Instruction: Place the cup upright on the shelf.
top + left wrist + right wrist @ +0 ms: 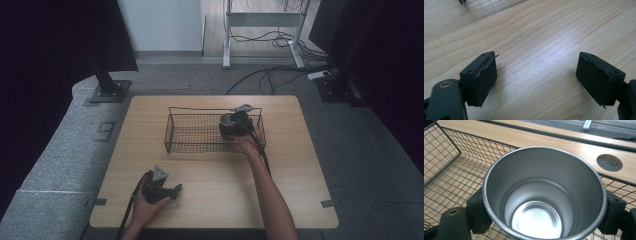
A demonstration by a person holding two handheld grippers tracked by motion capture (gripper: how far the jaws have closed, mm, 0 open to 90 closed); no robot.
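Note:
A black wire basket (172,131) stands in the middle of the wooden table (215,200). My right gripper (231,126) hangs over the basket's right part, shut on a shiny metal cup (228,120). In the right gripper view the cup (544,195) is upright and empty, with a black pad on each side of its wall and the basket's mesh (454,172) below it. My left gripper (172,190) rests near the table's front left, pointing right. In the left gripper view its fingers (482,75) stand wide apart over bare wood, with nothing between them.
A round cable hole (609,162) sits in the table's far edge behind the basket. Past the table are a desk frame (265,30), loose cables (280,75) on the floor and two black stand bases (107,90).

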